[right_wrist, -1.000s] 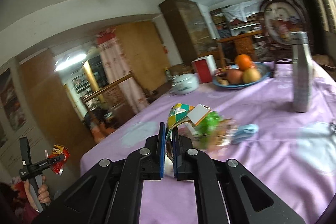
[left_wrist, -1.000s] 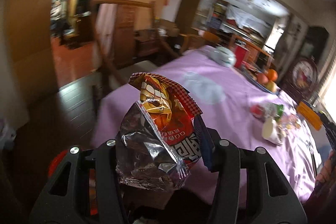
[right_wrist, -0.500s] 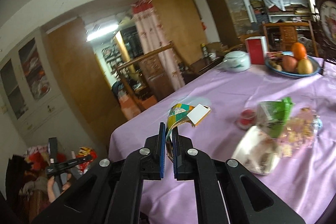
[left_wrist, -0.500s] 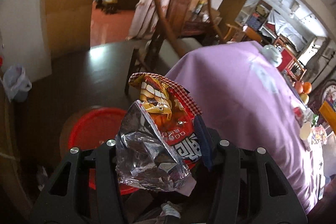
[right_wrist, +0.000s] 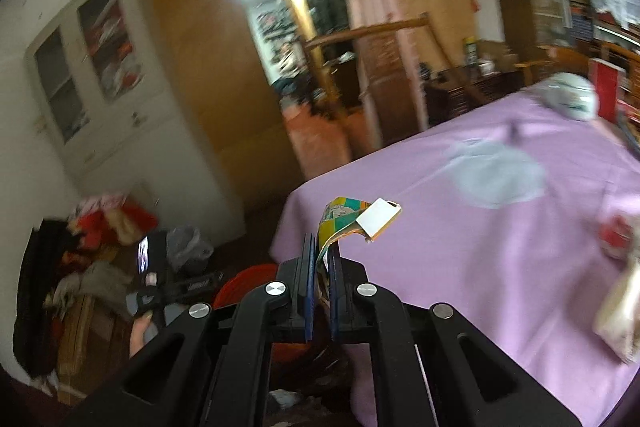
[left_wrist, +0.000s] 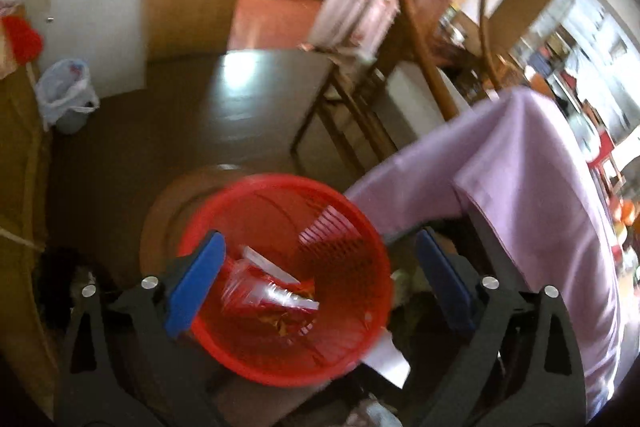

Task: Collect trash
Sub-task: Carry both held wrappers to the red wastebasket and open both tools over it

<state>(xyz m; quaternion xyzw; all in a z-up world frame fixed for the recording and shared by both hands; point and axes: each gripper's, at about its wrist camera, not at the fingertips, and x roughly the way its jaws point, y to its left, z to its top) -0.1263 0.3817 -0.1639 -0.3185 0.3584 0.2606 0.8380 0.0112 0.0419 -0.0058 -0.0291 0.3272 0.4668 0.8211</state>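
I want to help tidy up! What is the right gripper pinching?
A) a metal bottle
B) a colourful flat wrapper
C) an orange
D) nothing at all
B: in the right wrist view, the right gripper has its blue pads shut on a yellow-and-green wrapper with a white flap, held above the edge of the purple tablecloth.

Your left view looks steeply down into the red basket (left_wrist: 280,279); your right looks across the desk (right_wrist: 500,247), basket (right_wrist: 244,281) shared.
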